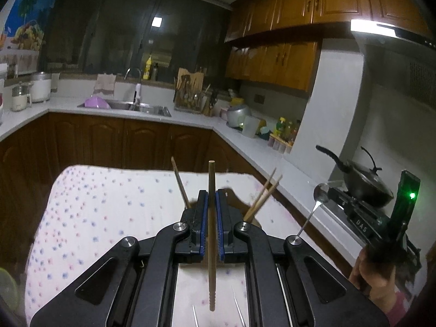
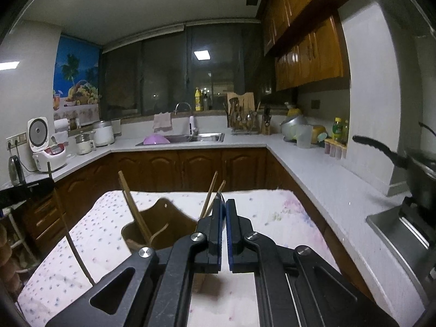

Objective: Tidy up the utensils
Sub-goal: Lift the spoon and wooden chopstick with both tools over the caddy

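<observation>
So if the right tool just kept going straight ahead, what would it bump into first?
Probably the sticks leaning out of the brown holder just past the right tool; depth is hard to judge, so it might pass beside them.

**Right gripper closed above the utensil holder**

The right gripper has its blue-padded jaws pressed together, with a thin sliver of metal showing at their tips; what it belongs to cannot be told. Just left of it and beyond, a brown utensil holder stands on a counter covered by a dotted cloth. Wooden chopsticks lean in the holder, one to the left and two angled right, behind the gripper. Farther back, a sink holds a purple bowl.
</observation>
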`<state>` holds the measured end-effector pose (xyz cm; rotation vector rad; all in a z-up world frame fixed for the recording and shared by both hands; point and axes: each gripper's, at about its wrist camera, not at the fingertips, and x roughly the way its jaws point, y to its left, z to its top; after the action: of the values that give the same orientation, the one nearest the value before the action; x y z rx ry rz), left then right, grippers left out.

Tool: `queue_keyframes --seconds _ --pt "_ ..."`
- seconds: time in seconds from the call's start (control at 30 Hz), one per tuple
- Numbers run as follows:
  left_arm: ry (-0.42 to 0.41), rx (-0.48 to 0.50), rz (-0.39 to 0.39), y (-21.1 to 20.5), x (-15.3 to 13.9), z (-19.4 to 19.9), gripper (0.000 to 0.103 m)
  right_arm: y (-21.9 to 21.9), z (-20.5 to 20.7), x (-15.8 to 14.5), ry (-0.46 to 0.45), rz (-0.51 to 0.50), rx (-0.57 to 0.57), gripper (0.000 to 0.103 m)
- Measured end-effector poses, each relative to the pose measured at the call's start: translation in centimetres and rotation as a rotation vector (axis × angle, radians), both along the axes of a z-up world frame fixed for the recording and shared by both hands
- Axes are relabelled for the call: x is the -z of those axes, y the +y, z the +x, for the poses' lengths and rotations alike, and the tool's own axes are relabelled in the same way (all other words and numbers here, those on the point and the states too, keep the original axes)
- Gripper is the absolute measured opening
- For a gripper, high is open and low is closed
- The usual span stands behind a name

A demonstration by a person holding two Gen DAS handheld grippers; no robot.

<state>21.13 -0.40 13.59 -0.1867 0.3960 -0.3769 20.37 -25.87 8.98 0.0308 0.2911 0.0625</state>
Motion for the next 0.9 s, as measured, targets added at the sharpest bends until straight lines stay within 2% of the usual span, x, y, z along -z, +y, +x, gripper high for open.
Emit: queue_keyframes --seconds 0.33,0.5,0.67,0.9 --pt "-0.115 -0.045 -0.018 -0.3 -4.2 3.5 0.005 1.0 3.3 -1.5 -0.085 -0.040 0.041 0.002" --pt "-0.142 -0.071 -0.030 -0.6 -5.2 5.5 0.005 1.8 4.7 -1.6 -0.119 -0.087 0.064 0.002" --pt "-0.169 -0.114 -0.038 -0.9 -4.5 7.4 0.005 3.0 5.8 -0.7 -0.140 -0.155 0.067 0.002" --pt "-0.112 -0.131 -0.028 -1.6 -0.5 9.1 0.005 4.7 6.8 1.7 -0.120 -0.223 0.041 0.002"
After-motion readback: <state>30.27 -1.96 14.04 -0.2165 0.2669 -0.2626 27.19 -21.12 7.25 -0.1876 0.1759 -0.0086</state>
